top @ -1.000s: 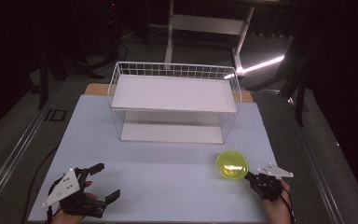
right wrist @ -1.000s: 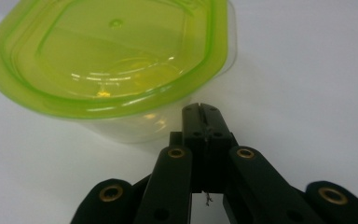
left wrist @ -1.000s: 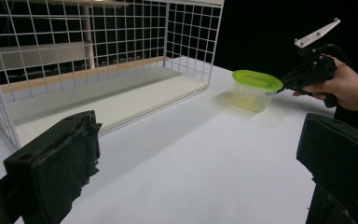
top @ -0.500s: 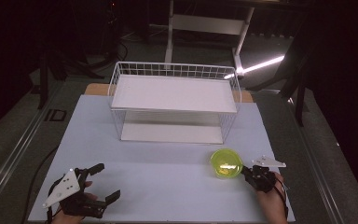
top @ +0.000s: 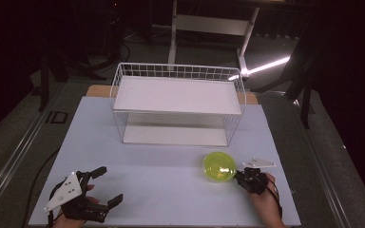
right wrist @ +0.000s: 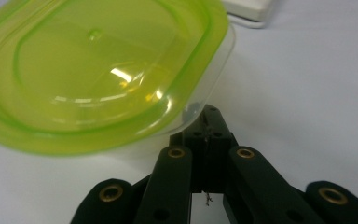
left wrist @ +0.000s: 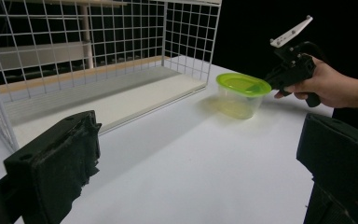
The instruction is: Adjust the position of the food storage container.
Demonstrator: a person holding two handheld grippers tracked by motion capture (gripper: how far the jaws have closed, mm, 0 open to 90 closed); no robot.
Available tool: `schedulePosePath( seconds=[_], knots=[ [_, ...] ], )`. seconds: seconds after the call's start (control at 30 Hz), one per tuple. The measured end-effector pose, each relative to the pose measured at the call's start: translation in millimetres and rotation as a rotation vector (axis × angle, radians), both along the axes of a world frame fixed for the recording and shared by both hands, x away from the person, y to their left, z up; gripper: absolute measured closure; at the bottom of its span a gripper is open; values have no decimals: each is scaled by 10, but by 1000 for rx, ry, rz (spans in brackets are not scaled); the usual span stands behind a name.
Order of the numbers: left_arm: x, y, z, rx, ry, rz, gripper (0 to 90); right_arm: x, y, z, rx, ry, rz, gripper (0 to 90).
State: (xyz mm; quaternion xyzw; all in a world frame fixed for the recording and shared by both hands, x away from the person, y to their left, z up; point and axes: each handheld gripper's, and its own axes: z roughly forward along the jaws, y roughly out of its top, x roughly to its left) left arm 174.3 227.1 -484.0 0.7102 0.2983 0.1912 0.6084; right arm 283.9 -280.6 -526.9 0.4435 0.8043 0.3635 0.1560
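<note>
High view, lidded green tub (top: 218, 167) apparently empty, right gripper (top: 238, 175) jaws clenched beside it, left gripper (top: 105, 186) jaws released.

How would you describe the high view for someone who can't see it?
The right gripper, jaws shut, touches a lidded green container on a white table. The left gripper rests open at the near left, and a white wire rack stands behind.

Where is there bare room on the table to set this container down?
The white tabletop is bare between the open left gripper and the clear plastic container with the green lid, and left of the white wire rack. It is crowded at the front right, where the shut right gripper meets the container's rim.
</note>
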Motion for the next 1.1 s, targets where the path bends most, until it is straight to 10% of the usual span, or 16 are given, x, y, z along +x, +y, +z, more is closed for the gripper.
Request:
schedulePosePath(
  seconds=[0.43,1.1],
  knots=[
    [-8,7,3,0,-1,-4,2,46,420,-28,8,11,89,900],
    [-6,11,-1,-3,3,-7,2,157,500,23,13,5,68,900]
  ],
)
